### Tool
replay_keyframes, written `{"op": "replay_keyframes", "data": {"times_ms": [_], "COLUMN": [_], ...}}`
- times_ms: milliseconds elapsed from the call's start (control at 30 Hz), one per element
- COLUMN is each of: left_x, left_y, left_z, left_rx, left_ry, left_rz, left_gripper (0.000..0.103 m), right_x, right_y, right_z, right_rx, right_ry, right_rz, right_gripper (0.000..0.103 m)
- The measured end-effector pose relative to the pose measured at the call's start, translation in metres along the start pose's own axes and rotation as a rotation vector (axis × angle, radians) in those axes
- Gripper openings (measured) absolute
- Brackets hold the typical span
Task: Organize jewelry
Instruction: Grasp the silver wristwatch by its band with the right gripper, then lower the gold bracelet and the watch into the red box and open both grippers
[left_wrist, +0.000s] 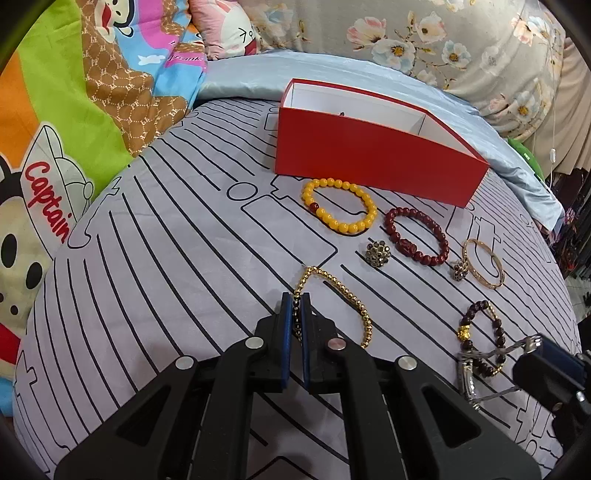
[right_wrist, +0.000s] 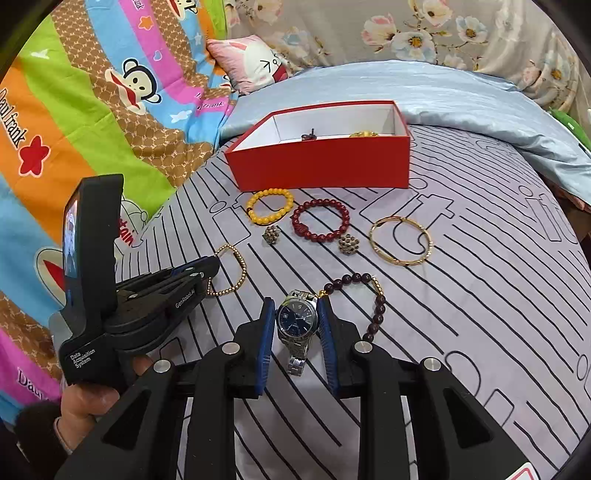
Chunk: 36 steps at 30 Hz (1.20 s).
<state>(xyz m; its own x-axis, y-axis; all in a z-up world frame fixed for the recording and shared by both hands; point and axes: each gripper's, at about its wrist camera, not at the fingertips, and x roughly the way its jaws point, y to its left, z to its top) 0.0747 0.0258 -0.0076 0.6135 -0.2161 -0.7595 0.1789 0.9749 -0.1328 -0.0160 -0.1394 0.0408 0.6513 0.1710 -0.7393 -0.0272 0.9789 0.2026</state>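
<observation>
While the left tool (left_wrist: 296, 308) pinches a strand of the small gold bead bracelet (left_wrist: 341, 291) flat between its blue pads, the rest of that chain loops out ahead and to the right over the bed (left_wrist: 166, 258), whose cover is grey cloth printed with black lines. The right tool (right_wrist: 295, 317) grips the silver metal wristwatch with a dark blue round dial (right_wrist: 297, 319), its pads set against the two sides of the case; the watch's long axis runs along the tool's fingers, the linked steel band trailing back toward the camera and the dial facing up. Just beside the watch, touching its far edge, lies a dark maroon bead bracelet with a gold charm (right_wrist: 364, 306). Farther toward the back of the bed sit a yellow round-bead bracelet (right_wrist: 270, 211), a glossy red bead bracelet (right_wrist: 320, 219), two dark studded cluster ornaments (right_wrist: 271, 235) (right_wrist: 348, 243) and a thin gold rigid bangle (right_wrist: 401, 240), all well apart from the tools. Behind them stands the open red cardboard box with a white inside (right_wrist: 325, 168), long side facing the tools, with a small dark piece and something gold inside. A person's hand (right_wrist: 92, 398) holds the left tool's handle. Bright cartoon-print bedding (right_wrist: 74, 110) lies along the bed's left edge.
</observation>
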Motion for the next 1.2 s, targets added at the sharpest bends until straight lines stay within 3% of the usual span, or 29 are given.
{"op": "replay_keyframes", "data": {"times_ms": [533,800,1200], "left_x": [-0.019,-0.041,-0.040], "left_y": [-0.022,-0.037,-0.048], "left_z": [-0.008,0.027,0.115], "left_rx": [0.040,0.063,0.085], "left_ry": [0.047,0.024,-0.037], "left_rz": [0.016,0.028,0.092], "left_gripper": [0.004,0.004,0.004], "right_x": [-0.021,-0.022,-0.010], "right_y": [-0.028,-0.034,-0.038], "right_z": [0.015,0.037,0.125], "right_rx": [0.055,0.061,0.010], "right_ry": [-0.047,-0.076,-0.162], "right_rz": [-0.042,-0.025,0.000], "right_gripper": [0.023,0.023,0.023]}}
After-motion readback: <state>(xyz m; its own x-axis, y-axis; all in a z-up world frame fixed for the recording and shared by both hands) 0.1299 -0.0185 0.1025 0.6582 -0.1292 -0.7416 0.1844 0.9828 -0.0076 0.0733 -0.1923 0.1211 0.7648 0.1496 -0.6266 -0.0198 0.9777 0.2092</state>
